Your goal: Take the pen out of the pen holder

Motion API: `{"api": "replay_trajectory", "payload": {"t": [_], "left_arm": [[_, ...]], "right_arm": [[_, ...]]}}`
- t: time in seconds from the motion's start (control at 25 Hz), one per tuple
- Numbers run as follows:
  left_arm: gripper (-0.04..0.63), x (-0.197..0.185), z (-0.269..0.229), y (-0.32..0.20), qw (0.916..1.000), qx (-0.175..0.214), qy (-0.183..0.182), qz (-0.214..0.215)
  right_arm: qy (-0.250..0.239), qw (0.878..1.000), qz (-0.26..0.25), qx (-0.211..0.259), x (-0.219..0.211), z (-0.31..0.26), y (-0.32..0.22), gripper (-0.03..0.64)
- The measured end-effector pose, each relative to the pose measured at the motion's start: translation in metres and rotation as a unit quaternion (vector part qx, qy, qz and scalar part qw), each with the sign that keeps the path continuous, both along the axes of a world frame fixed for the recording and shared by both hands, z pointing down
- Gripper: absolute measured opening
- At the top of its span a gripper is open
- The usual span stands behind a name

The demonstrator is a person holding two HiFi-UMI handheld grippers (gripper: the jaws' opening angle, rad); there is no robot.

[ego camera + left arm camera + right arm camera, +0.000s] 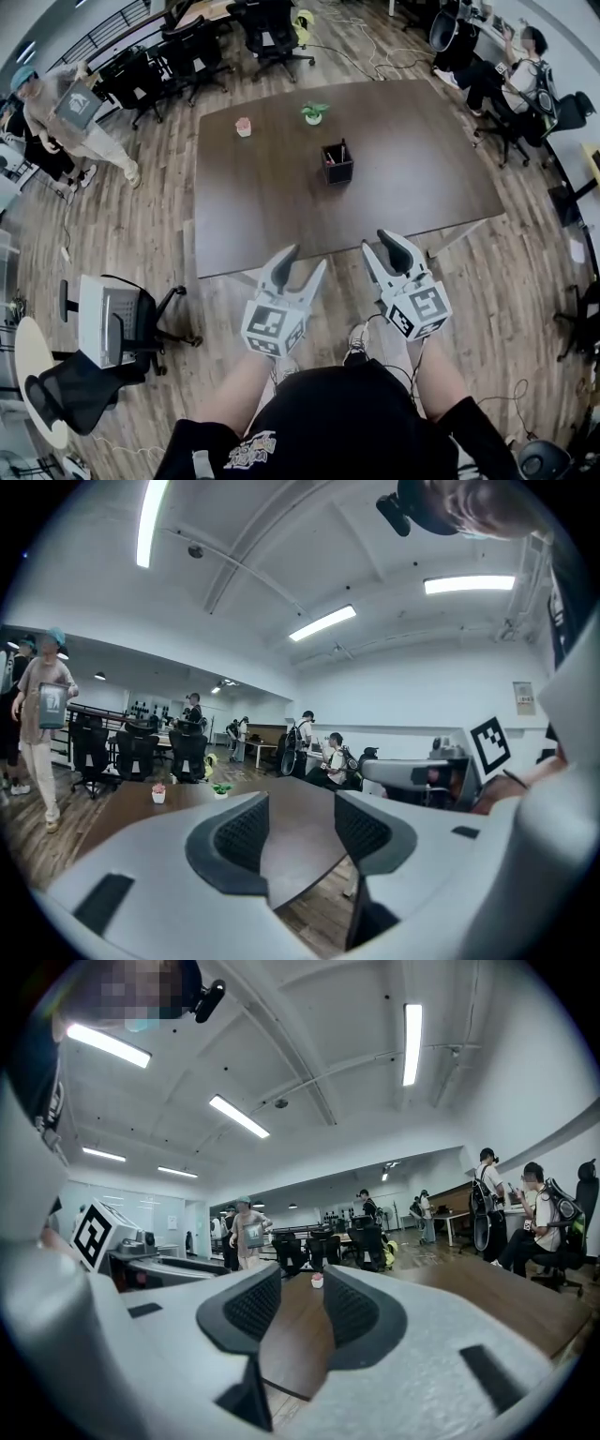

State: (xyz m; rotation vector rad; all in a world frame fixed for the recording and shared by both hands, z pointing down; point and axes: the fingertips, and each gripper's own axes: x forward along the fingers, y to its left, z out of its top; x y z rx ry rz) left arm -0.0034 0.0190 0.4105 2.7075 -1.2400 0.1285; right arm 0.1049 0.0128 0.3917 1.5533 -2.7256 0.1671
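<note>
A black square pen holder [337, 165] with pens [342, 150] standing in it sits near the middle of the dark brown table [281, 206]. Both grippers hover side by side at the table's near edge, well short of the holder. My left gripper [302, 262] is open with nothing between its jaws; the left gripper view shows only tabletop between its fingers [242, 834]. My right gripper [382, 246] is also open and empty, with bare tabletop between its fingers [352, 1310]. Neither gripper view shows the holder.
A small green plant [314, 112] and a pink pot [244, 126] stand on the far part of the table. Office chairs [112, 323] stand at the left on the wooden floor. A person [66, 108] walks at far left, another sits at the upper right [516, 80].
</note>
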Motion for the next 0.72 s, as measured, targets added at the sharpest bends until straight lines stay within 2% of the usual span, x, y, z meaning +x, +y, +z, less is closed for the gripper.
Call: {"api": "replay_trajectory", "payload": {"t": [0.36, 0.72], "left_arm": [[0.198, 0.038, -0.004, -0.024, 0.9988, 0.009, 0.002, -0.049], [0.198, 0.054, -0.003, -0.036, 0.9969, 0.006, 0.001, -0.079]], "right_arm": [[0.002, 0.999, -0.053, 0.007, 0.035, -0.002, -0.031, 0.159], [0.0, 0.996, -0.085, 0.003, 0.048, 0.002, -0.049, 0.164]]}}
